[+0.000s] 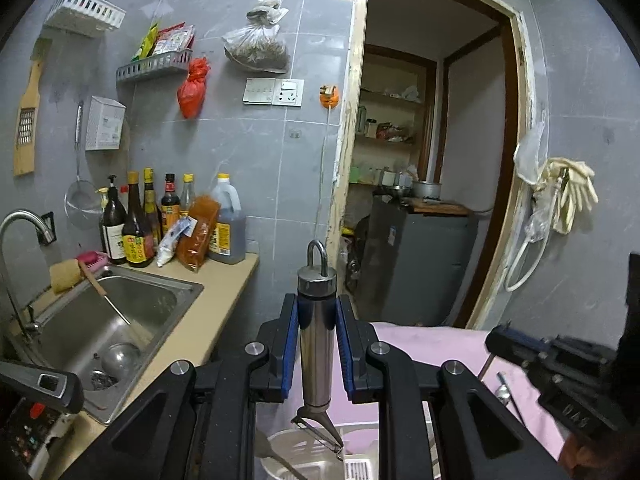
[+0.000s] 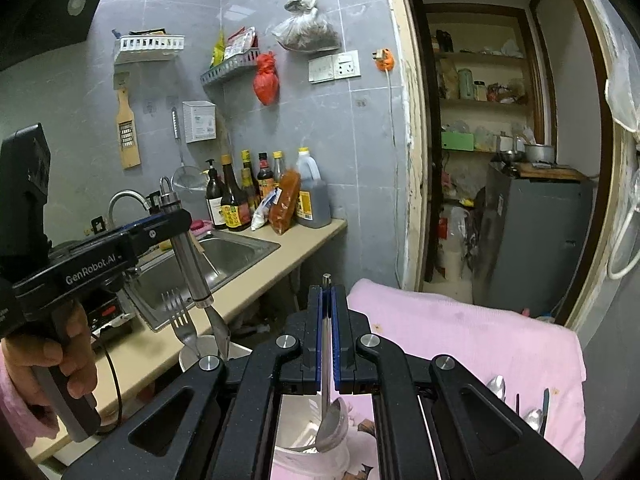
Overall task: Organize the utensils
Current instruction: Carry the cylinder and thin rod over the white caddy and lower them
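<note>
My left gripper [image 1: 317,312] is shut on a steel peeler [image 1: 317,344], held upright with its blade down over a white utensil holder [image 1: 304,460]. The same peeler [image 2: 192,252] and left gripper [image 2: 168,220] show in the right wrist view, beside a fork [image 2: 180,316] standing in that holder [image 2: 204,350]. My right gripper [image 2: 328,300] is shut on a metal spoon [image 2: 330,420], bowl down over a second white cup [image 2: 312,454] on the pink cloth [image 2: 460,332].
More spoons [image 2: 496,386] lie on the pink cloth at the right. A steel sink [image 1: 108,328] with a tap [image 1: 20,224] sits left on the beige counter [image 1: 224,304]. Sauce bottles [image 1: 136,224] stand against the tiled wall. An open doorway [image 1: 432,160] lies ahead.
</note>
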`<state>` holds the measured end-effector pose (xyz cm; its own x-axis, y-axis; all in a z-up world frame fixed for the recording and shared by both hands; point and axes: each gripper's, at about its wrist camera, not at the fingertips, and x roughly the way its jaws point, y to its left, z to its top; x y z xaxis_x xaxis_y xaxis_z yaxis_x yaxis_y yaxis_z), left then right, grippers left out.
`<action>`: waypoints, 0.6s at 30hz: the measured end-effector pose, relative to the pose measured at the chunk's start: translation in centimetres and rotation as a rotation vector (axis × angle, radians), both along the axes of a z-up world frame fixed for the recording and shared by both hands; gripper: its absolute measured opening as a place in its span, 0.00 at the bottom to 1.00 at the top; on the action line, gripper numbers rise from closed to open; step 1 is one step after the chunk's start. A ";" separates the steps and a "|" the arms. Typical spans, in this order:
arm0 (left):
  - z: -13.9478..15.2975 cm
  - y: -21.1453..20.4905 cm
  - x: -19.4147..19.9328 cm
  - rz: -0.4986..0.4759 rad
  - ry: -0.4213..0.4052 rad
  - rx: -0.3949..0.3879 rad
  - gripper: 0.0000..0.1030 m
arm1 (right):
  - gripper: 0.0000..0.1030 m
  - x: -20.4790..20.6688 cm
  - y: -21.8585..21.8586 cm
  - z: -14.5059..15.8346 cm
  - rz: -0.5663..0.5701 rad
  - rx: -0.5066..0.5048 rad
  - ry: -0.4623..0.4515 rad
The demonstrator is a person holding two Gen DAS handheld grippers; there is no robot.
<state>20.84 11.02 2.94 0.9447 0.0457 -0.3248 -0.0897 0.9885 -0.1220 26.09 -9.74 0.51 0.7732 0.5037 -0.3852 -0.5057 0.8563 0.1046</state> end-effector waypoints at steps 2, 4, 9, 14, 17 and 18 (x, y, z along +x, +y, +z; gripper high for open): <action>0.1 -0.1 0.2 -0.012 0.004 0.006 0.17 | 0.04 0.1 -0.1 -0.2 -0.006 0.006 0.006; 0.0 -0.4 0.6 -0.019 0.019 0.027 0.17 | 0.04 0.1 -0.3 -0.4 -0.009 0.012 0.009; 0.0 -0.9 0.9 -0.026 0.026 0.061 0.17 | 0.04 0.2 -0.1 -0.6 -0.005 0.014 0.014; 0.6 -0.8 0.9 -0.058 0.014 0.022 0.17 | 0.04 0.3 0.0 -0.6 -0.006 0.019 0.016; 0.7 -0.7 1.2 -0.092 0.025 0.015 0.17 | 0.04 0.3 0.0 -0.7 -0.006 0.027 0.016; 0.7 -0.6 1.4 -0.108 0.035 0.014 0.17 | 0.04 0.3 0.0 -0.8 -0.007 0.030 0.015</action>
<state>22.19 10.38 3.60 0.9325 -0.0511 -0.3575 0.0136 0.9942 -0.1066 26.37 -9.70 -0.28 0.7710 0.5094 -0.3821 -0.4976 0.8564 0.1377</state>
